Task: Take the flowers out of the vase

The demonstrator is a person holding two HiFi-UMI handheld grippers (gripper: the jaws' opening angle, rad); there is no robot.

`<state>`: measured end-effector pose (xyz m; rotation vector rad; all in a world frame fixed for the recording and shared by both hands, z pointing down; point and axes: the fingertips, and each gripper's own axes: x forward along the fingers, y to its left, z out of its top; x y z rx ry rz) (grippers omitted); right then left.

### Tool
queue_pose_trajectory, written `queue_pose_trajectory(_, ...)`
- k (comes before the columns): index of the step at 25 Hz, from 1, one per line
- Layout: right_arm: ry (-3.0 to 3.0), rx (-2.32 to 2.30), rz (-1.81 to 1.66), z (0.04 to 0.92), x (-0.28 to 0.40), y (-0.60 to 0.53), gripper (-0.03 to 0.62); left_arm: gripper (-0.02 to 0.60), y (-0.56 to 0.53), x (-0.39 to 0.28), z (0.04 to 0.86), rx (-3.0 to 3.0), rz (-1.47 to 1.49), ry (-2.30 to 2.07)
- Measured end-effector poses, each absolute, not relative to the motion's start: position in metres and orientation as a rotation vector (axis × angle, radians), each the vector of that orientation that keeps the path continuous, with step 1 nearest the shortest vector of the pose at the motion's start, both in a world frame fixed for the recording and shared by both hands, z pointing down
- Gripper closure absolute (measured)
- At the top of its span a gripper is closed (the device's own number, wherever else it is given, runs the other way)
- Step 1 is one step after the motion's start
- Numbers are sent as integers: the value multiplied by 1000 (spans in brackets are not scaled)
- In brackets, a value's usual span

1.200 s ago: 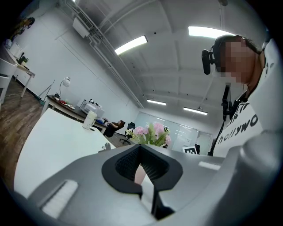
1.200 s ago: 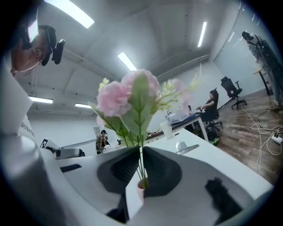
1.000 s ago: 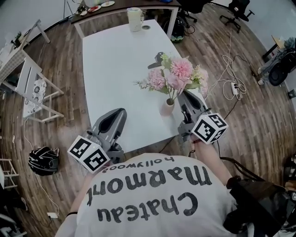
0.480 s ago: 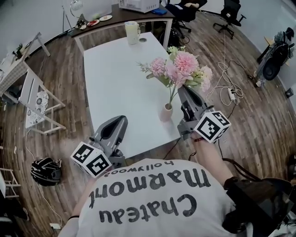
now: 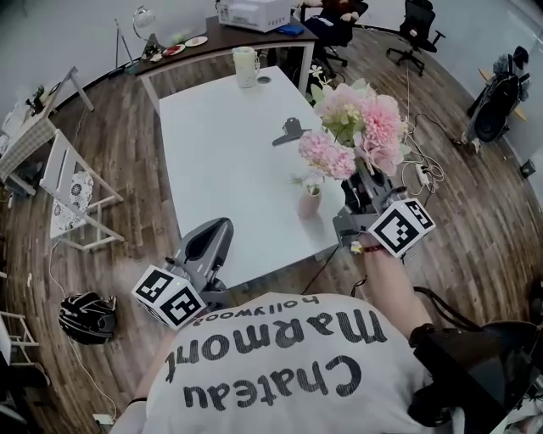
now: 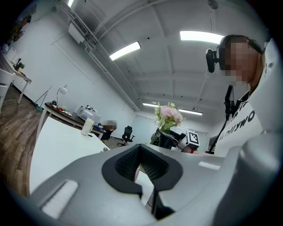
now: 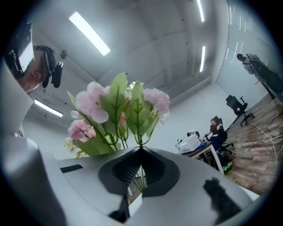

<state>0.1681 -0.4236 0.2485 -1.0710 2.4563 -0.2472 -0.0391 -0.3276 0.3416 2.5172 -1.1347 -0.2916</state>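
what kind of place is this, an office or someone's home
Most likely an office or lab workroom: swivel office chairs at the far end, a desk carrying a printer-like machine, and long ceiling strip lights overhead.

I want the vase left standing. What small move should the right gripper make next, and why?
Probably raise the flowers straight up a little before any sideways move. The right gripper is shut on their stems, and the blooms sit high above the upright vase near the table edge, but I cannot tell whether the stem ends have cleared its mouth.
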Motion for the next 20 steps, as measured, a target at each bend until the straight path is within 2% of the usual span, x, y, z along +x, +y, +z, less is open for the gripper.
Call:
queue_pose_trajectory(6, 2422, -1031, -188, 221, 157, -391, 579, 574, -301, -53, 342, 2522, -304, -1128)
queue_pose_trajectory(12, 2438, -1062, -214, 245, 123, -332, 579, 575, -249, -80, 360, 2526, -304, -1104)
queue_pose_trajectory(20, 2496, -1222, -388, 271, 86, -263, 579, 575, -183, -104, 344, 2509, -282, -1049)
